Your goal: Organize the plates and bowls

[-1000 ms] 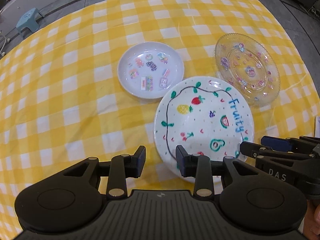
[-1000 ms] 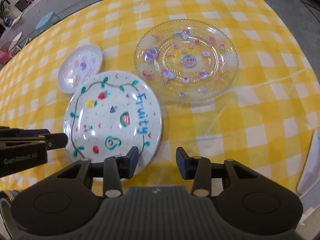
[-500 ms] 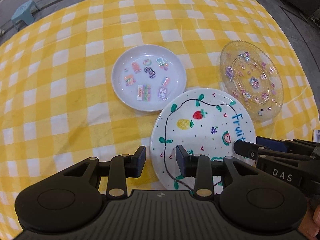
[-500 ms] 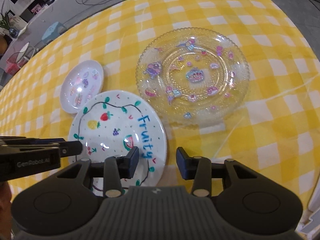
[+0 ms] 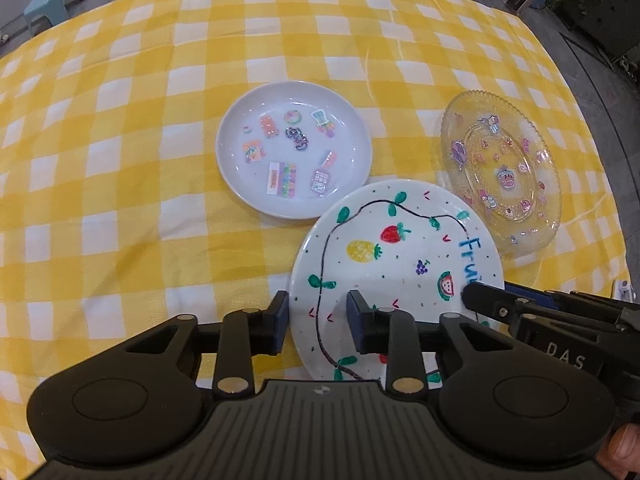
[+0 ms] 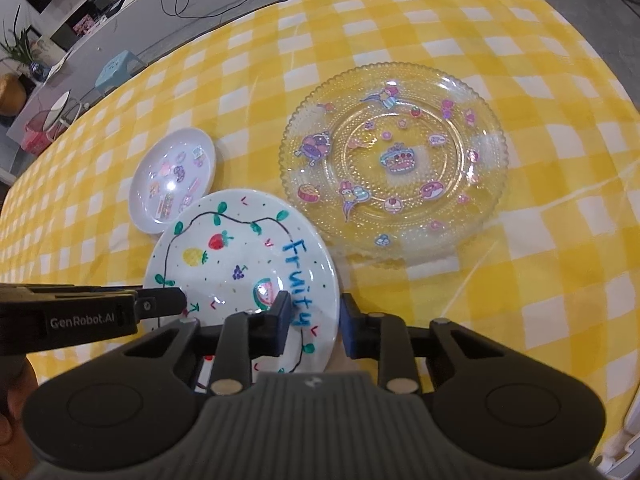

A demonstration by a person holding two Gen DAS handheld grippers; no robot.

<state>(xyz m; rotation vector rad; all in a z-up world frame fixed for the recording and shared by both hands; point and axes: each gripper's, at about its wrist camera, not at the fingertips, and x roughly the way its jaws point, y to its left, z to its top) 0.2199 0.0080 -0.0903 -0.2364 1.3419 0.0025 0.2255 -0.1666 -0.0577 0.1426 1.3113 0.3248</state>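
- Fig. a: Over the last second I brought both claws forward and lower, so the fruit plate (image 5: 396, 256) slid toward the bottom of each view; a second ago its near rim lay just at the pads, and now both claws reached over it.
- Left claw (image 5: 318, 318): spread, pinching nothing. Its two pads stood either side of the plate's near-left rim, one off the plate and one over it.
- Right claw (image 6: 313, 324): likewise spread and empty, straddling the plate's near-right rim beside the blue lettering.
- Position of the task's things: the fruit plate lay on the yellow checked counter (image 5: 120, 140), its far edge overlapping the small white dish (image 5: 294, 148) and touching or just beside the clear glass plate (image 6: 394, 164); none of the three had shifted.
- Reading: I judged this the approach to a two-sided grip on the fruit plate, with stacking not yet begun.
- View differences: the left wrist view showed the small dish's stickers plainly; the right wrist view gave the glass plate whole and undistorted, and a white object (image 6: 632, 432) at the far right that I could not identify.
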